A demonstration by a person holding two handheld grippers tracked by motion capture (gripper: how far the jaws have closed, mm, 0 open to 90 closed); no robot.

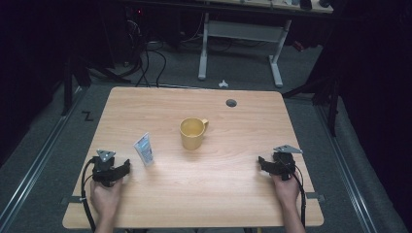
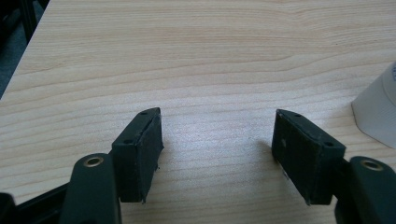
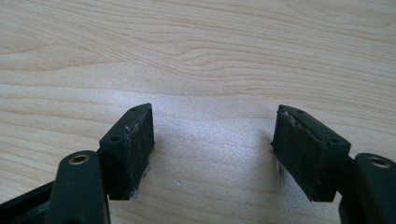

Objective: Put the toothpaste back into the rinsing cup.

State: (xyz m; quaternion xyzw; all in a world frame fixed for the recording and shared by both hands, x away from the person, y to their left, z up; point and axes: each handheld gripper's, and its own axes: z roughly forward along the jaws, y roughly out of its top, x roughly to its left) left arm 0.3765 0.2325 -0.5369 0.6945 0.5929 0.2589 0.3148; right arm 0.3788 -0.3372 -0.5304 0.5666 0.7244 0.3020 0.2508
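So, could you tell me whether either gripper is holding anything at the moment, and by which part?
Nothing is held: the left gripper and the right gripper both stand open over bare table.

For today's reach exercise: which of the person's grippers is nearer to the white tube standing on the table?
Left. The left gripper sits just beside the white tube, below and to its left, not touching. The right gripper rests far off across the table, jaws open.

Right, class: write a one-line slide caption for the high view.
Two open hand-held claws, left and right, rest on a wooden table flanking a yellow mug and a white tube.
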